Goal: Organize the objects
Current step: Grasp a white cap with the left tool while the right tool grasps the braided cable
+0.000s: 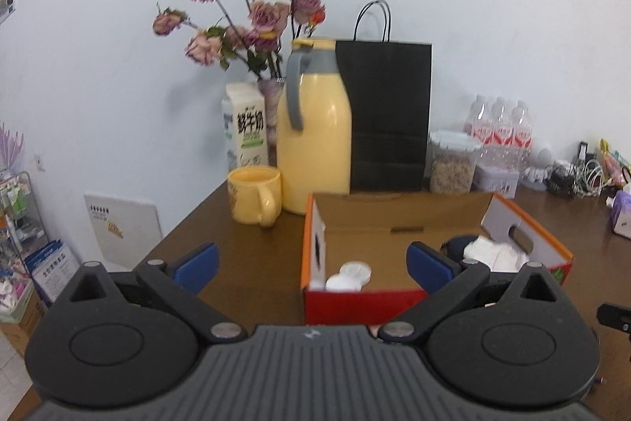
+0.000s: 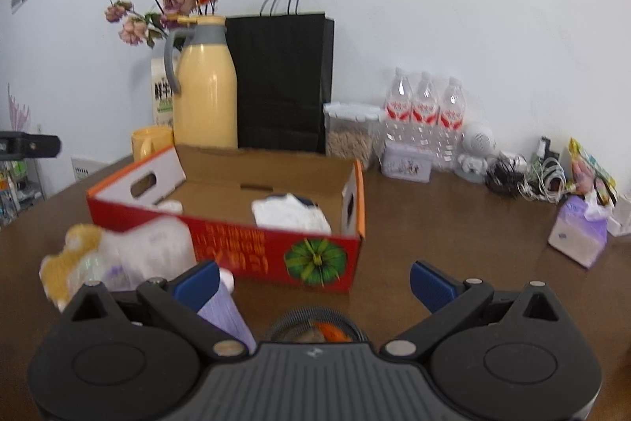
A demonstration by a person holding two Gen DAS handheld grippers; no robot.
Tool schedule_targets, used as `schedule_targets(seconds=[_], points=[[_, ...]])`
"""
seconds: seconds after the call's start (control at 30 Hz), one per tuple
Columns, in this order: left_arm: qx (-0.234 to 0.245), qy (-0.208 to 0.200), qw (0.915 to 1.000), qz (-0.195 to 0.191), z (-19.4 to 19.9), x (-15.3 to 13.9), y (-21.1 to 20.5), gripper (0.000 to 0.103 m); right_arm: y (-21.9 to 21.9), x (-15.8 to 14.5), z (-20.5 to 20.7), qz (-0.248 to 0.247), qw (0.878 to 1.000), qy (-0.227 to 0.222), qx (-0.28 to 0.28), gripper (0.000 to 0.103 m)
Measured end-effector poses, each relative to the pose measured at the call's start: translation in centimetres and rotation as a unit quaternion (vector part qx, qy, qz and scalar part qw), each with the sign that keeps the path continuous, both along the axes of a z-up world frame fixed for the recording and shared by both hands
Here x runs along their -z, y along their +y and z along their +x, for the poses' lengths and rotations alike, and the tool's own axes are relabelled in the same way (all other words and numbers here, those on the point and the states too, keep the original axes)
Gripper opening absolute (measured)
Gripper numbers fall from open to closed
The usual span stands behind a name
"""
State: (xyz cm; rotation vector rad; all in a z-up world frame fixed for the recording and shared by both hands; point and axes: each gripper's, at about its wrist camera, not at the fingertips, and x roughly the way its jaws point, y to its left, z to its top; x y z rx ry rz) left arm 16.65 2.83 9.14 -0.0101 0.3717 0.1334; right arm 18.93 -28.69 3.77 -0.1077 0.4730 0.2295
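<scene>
- Cardboard box (image 2: 276, 255) sits mid-surface, partly filled.
- Right claw (image 2: 313, 283) spread, empty, above the purple tube (image 2: 228, 310); left claw (image 1: 311, 269) likewise spread.
- Centre the tube between the fingers before closing.

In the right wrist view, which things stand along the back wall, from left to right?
Milk carton → yellow jug → black paper bag → clear food container → water bottles → tangled cables.
</scene>
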Motion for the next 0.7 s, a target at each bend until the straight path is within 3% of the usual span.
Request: schedule_targets(seconds=[0.37,0.7], points=[[-0.013,0.033,0.9994,0.002,-2.9,2.1,1.6,0.103,-2.1,3.4,-2.0,-0.017,0.999,0.047,0.014,0.103],[-0.012,0.050,0.9986,-0.007,-4.2,3.4,1.9,0.103,-2.2,5.1,-1.4,-0.014,0.997,0.071,0.002,0.103]])
